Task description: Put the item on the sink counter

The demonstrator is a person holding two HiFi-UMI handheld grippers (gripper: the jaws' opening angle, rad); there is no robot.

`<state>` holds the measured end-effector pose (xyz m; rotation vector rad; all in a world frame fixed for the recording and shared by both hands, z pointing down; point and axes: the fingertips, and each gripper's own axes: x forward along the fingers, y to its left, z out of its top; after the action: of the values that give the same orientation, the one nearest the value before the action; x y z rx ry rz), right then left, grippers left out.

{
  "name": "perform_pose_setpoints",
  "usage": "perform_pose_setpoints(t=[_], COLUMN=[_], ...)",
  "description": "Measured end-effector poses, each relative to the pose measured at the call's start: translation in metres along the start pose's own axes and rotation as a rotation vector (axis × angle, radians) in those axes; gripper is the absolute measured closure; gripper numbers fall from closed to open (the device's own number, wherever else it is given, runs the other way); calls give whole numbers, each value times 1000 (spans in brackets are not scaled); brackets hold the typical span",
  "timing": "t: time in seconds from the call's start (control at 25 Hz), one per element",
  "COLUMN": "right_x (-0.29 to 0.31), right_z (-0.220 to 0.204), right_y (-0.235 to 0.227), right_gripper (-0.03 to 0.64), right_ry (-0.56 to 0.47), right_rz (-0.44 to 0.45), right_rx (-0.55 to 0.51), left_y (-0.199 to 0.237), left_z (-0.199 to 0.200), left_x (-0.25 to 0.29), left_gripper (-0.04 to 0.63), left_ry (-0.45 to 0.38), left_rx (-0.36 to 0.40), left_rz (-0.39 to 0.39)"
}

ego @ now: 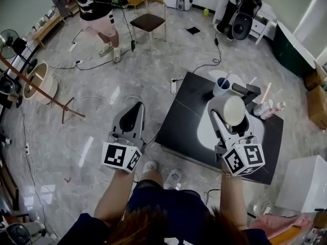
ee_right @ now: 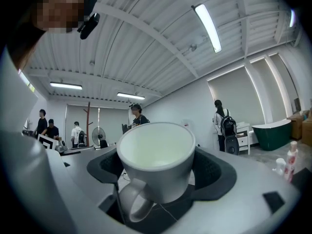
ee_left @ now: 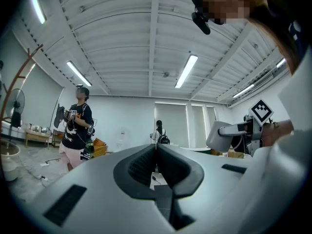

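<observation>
A white mug [ee_right: 155, 161] sits clamped between the jaws of my right gripper [ee_right: 158, 167], mouth upward and handle toward the camera. In the head view the same mug [ego: 231, 110] hangs over the black sink counter [ego: 186, 106] and its white basin [ego: 204, 131], held by the right gripper [ego: 231, 117]. My left gripper [ego: 134, 112] is out over the floor to the left of the counter, pointed up, jaws pressed together with nothing between them. In its own view the left gripper [ee_left: 156, 152] shows only ceiling and room beyond.
At the counter's back stand a blue cup with toothbrushes [ego: 221, 87], a black faucet [ego: 244, 91] and small bottles [ego: 269, 107]. A chair [ego: 149, 21], cables and a person [ego: 99, 11] are on the floor beyond. A wooden coat stand [ego: 38, 86] lies left.
</observation>
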<state>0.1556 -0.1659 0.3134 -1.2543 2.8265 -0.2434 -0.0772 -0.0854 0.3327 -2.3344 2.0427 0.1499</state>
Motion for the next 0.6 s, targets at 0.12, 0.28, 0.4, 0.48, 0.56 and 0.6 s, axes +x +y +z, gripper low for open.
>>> perform_pose_setpoints(t=[0.12,0.28,0.4,0.48,0.56,0.6], right_x=[18,45,65,77,88,94], right_z=[-6,-11,-11,-9,-8,-8], right_y=[-6,-17,-22,-23,-23,-23], right_gripper=[181,181,181,181,181,181], right_ry=[12,13,5,-6,-18,-22], right_rz=[-21,-79,-127,-159,-188,-203], right_rx=[1,8,9,7,4,4], left_y=[11,26,42,53,62,66], left_z=[-10,-20,-23,-22,-21,-22], left_x=[21,57,88,108,126,134], left_gripper=[572,572,572,572,572,572], left_ry=[13,26,27,22,18,17], left_rx=[-14,-21,-24,-25,-26,-27], left_rz=[-19,-87,-139,-178,-218,-237])
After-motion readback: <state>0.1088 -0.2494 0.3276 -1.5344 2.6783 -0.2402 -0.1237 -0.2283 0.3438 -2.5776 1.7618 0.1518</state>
